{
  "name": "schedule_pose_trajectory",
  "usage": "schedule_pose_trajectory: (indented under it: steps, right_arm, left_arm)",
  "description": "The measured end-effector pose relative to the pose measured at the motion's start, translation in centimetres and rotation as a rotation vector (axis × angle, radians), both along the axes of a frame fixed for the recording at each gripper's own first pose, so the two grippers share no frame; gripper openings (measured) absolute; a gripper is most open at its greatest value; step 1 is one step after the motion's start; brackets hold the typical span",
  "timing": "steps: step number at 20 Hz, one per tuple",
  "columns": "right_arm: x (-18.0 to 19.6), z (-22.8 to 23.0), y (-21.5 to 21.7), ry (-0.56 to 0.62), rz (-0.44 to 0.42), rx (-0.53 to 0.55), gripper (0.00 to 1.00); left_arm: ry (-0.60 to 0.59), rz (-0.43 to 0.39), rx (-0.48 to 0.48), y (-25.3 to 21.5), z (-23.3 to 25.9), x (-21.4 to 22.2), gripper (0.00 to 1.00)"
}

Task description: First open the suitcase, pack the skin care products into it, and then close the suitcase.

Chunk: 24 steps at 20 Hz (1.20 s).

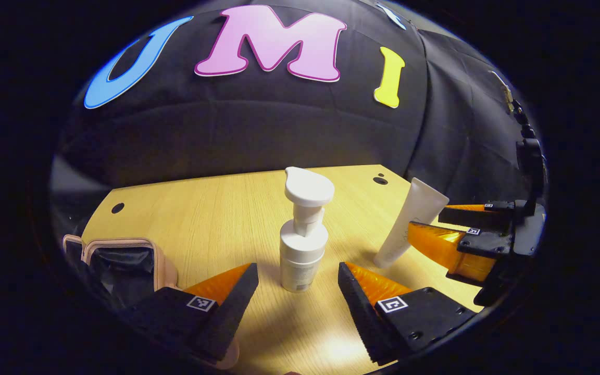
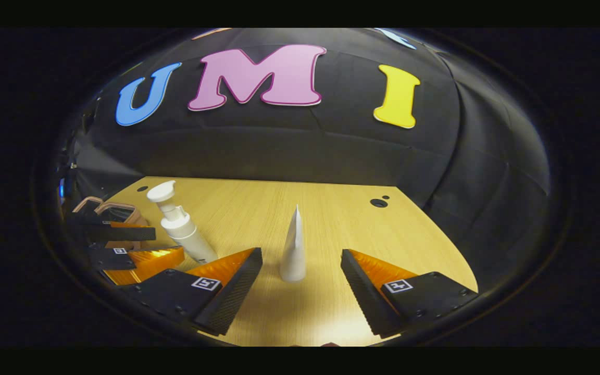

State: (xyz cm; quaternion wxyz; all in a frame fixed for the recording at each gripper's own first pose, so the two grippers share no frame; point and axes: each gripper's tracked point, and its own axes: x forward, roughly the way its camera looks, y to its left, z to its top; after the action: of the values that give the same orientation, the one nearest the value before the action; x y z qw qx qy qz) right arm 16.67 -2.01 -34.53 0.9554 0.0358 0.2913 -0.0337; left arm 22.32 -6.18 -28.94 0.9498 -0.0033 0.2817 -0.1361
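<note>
A white pump bottle stands upright on the wooden table, just ahead of my left gripper, whose open fingers flank its base without touching. A white tube stands on its cap just ahead of my right gripper, which is open too and apart from it. From the left gripper view, the tube is at the right with the right gripper beside it. The pink-rimmed suitcase sits open at the left, its dark lining showing. In the right gripper view, the bottle, left gripper and suitcase are at the left.
The table's far edge meets the black cloth wall. Small dark holes mark the tabletop's far corners. Bare wood stretches behind the bottle and the tube.
</note>
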Motion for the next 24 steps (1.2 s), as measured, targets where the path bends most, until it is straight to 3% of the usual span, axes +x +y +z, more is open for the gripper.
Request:
schedule_pose_trajectory:
  steps: [4, 7, 9, 10, 12, 13, 16, 17, 18, 19, 20, 24]
  right_arm:
    - [1.9, -2.5, 0.4, 0.011, 0.049, -0.017, 0.98]
    - [2.8, -4.0, -0.2, 0.024, 0.035, -0.021, 0.98]
    - [2.8, -5.6, 0.2, 0.072, 0.037, 0.027, 0.97]
    - [3.0, -5.5, -0.1, 0.074, 0.019, 0.028, 0.79]
    - [2.7, -5.8, 0.0, 0.095, 0.028, 0.021, 0.42]
    - [2.7, -5.6, 0.3, 0.092, 0.036, 0.026, 0.37]
    - [2.2, -3.9, 1.1, 0.083, 0.061, 0.051, 0.34]
    - [1.8, -2.7, 1.3, 0.071, 0.069, 0.048, 0.38]
    - [1.2, -1.4, 1.6, 0.053, 0.082, 0.045, 0.27]
    - [0.6, 0.0, 2.0, 0.037, 0.094, 0.043, 0.38]
    - [0.0, 1.5, 2.5, 0.020, 0.109, 0.044, 0.32]
    - [-2.8, 7.6, 5.4, -0.059, 0.161, 0.043, 0.33]
  left_arm:
    - [0.027, 0.048, 0.009, -0.8, -2.5, 2.1, 0.97]
    - [0.072, 0.066, -0.019, -1.7, -5.0, 2.8, 0.97]
    - [0.155, 0.072, -0.051, -2.3, -6.4, 2.0, 0.97]
    - [0.157, 0.099, -0.033, -2.0, -7.2, 2.8, 0.92]
    - [0.171, 0.127, -0.015, -0.8, -6.2, 1.8, 0.59]
    - [0.196, 0.132, -0.030, -0.7, -6.1, 1.3, 0.58]
    - [0.220, 0.151, -0.094, 0.5, -3.6, 0.3, 0.56]
    - [0.209, 0.149, -0.097, 1.2, -2.3, -0.5, 0.56]
    - [0.206, 0.135, -0.096, 1.8, -0.9, -1.4, 0.58]
    - [0.200, 0.113, -0.101, 2.5, 0.7, -2.5, 0.56]
    - [0.197, 0.091, -0.106, 3.3, 2.4, -3.5, 0.56]
    - [0.246, 0.055, -0.072, 9.6, 7.1, -8.1, 0.56]
